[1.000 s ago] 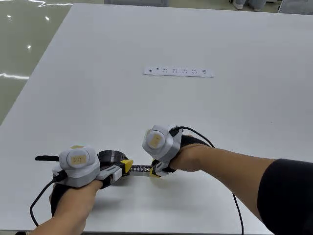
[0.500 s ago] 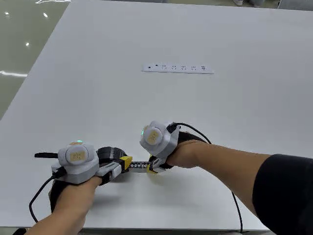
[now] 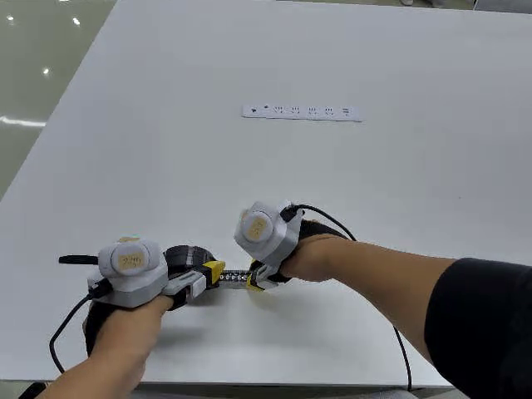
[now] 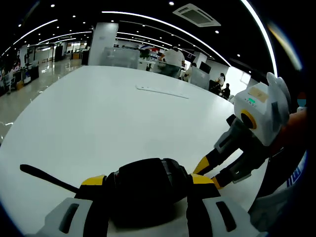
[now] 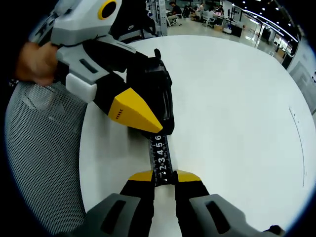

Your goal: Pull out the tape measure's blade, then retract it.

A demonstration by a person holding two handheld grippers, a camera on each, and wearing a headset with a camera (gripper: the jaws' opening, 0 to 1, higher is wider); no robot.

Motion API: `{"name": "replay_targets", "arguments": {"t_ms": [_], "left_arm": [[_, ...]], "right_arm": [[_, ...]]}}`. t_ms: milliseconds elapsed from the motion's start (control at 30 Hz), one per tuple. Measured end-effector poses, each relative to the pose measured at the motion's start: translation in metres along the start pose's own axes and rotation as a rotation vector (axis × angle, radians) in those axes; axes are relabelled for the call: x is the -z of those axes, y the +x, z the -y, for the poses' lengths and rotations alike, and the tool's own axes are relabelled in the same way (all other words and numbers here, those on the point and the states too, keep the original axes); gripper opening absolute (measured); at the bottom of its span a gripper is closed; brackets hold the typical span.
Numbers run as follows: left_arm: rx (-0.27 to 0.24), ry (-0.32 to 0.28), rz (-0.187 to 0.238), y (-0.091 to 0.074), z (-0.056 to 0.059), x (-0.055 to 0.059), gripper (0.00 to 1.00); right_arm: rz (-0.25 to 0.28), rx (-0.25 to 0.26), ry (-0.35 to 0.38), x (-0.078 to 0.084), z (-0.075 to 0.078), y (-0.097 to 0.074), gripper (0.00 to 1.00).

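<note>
**Blade a short way out, held at both ends**

The white table carried little: a white power strip lay flat well towards its far edge, and the work sat close to the near edge, over towards the near-left corner.

The left tool was closed around the black tape measure case, one yellow-tipped jaw on each side of it. The case rested on the table. The right tool came in from the other side, its jaws pressed together on the blade close to the blade's free end. In the right gripper view the printed numbers ran between the yellow tips and up to the mouth of the case.

Only a short length of blade showed between case and right tool, and it lay straight and low over the table. A thin black strap trailed from the case towards the left edge.

On that showing, the pull-out seemed barely begun, though a retraction nearly finished would have looked the same. If it was the pull, the next move called for the left tool to pin the case in place. The right tool would then draw away along the near edge, keeping the blade level and in line with the mouth so that it neither twisted nor slipped from the jaws.
</note>
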State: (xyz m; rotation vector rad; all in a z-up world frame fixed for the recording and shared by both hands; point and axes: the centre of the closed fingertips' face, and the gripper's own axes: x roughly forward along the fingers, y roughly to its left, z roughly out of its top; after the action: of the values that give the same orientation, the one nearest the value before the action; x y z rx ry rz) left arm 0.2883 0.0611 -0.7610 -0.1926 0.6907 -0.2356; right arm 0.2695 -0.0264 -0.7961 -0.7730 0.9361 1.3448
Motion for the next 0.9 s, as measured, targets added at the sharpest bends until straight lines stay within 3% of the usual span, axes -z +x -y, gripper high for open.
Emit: {"name": "replay_targets", "arguments": {"t_ms": [900], "left_arm": [[0.001,-0.006,0.001,-0.0001,-0.0004,-0.0003,0.6]], "right_arm": [[0.044,-0.011,0.02,-0.0093,-0.0008,0.004,0.1]]}}
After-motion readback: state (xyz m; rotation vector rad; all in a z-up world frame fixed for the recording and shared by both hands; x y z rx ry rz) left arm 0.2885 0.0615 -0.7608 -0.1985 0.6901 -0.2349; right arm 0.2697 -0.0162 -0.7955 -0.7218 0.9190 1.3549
